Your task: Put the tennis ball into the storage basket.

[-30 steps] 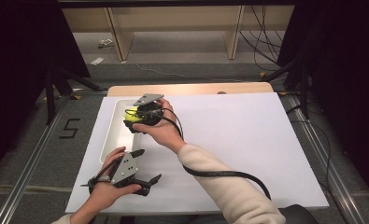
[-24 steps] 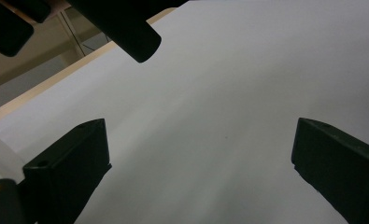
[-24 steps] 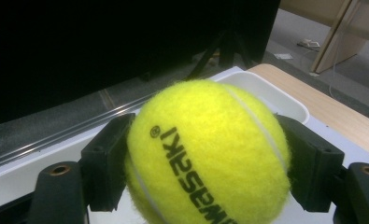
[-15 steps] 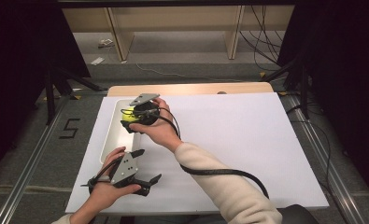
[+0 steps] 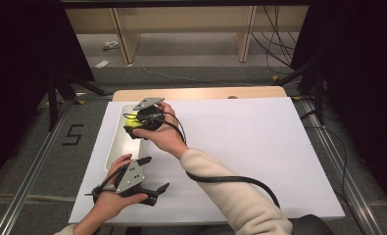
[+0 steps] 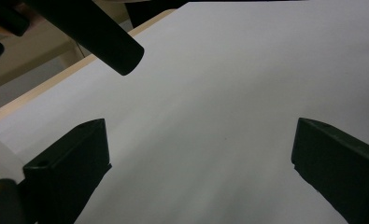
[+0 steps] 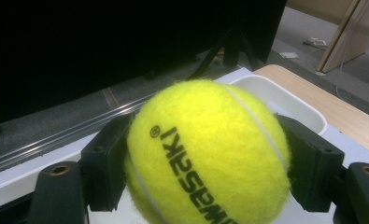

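A yellow tennis ball (image 7: 205,154) with black lettering sits clamped between the two jaws of my right gripper (image 7: 204,161). In the high view the right gripper (image 5: 131,123) holds the ball (image 5: 130,119) over the far end of a long white tray (image 5: 116,147) at the table's left side. My left gripper (image 5: 157,173) rests low near the table's front edge, to the right of the tray's near end. In the left gripper view this gripper (image 6: 201,154) stands open, its jaws far apart with just white table surface (image 6: 229,93) between them.
A white sheet (image 5: 250,147) covers most of the wooden table (image 5: 205,93). The right gripper's black cable (image 5: 230,178) loops across the sheet beside the forearm. Dark stands and floor rails flank the table; wooden shelving stands beyond it.
The right gripper has shifted slightly left with the ball, staying above the tray's far end. The left gripper has stayed where it was.
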Motion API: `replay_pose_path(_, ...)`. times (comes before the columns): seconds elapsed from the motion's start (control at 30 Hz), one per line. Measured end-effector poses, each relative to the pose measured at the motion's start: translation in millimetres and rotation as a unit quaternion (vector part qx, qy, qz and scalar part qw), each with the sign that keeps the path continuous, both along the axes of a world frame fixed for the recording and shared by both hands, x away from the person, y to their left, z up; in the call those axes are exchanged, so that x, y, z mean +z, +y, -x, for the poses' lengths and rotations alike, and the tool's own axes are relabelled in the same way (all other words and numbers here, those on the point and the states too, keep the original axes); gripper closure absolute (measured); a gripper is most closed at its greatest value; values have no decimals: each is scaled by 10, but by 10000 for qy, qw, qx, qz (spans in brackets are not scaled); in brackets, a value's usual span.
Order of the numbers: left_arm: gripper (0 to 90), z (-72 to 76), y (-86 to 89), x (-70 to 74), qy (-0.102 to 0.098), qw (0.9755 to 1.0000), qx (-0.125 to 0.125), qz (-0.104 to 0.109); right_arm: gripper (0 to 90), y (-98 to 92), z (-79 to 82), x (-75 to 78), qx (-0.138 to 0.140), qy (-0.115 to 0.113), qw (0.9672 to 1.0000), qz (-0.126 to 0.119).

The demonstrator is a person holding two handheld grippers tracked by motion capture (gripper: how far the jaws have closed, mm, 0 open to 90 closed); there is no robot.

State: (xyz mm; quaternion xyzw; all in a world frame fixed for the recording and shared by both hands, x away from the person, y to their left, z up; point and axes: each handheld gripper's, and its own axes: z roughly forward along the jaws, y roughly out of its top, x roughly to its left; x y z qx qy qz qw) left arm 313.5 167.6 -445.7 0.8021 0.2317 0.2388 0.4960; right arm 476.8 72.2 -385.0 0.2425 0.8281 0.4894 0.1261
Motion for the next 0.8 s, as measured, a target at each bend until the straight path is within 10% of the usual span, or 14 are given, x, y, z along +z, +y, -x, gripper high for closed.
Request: replay_pose_path(0.8, 38, -1, -1, 2, -17, 10000, -23, -23, 266, 87, -24, -57, 21, 58, 9999, 80)
